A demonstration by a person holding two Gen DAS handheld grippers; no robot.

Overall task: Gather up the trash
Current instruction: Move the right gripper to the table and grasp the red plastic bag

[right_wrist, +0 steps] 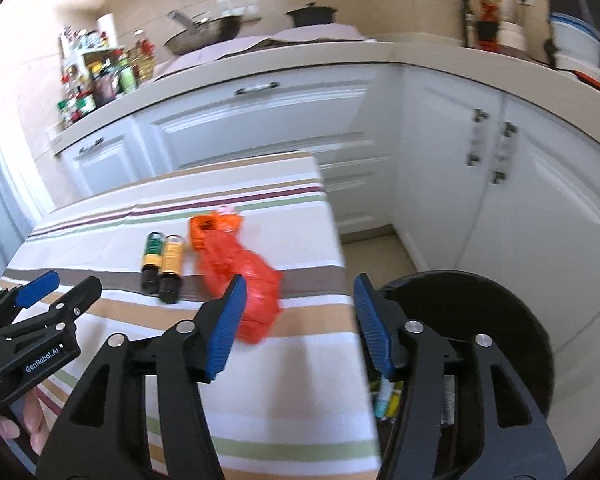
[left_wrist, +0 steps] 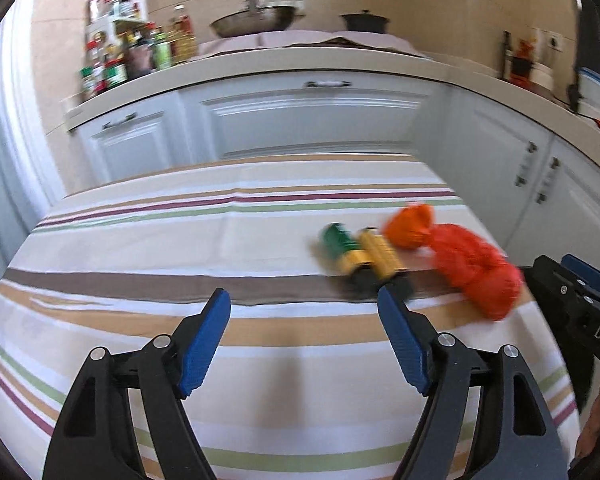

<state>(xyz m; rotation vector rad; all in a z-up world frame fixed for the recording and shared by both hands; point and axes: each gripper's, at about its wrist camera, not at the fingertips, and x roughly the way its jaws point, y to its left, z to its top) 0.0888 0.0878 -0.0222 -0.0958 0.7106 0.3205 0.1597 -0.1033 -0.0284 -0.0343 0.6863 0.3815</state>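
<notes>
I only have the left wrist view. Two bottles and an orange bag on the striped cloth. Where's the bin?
Observer: A black bin stands on the floor just past the table's right edge.
Operator: Empty?
Observer: No, small bottles already lie inside.
Operator: Right gripper holding anything?
Observer: No. The right gripper is open with nothing between its fingers, straddling the table edge.

Readable text, you've got two spots only. "GenRobot.AI", white on a dark strip, on the body of your left tongs (right_wrist: 40,292) in the right wrist view. "DAS", cut off by the frame edge, on the body of your right tongs (left_wrist: 572,280) in the left wrist view. Bottle labels are too blurred to read.
</notes>
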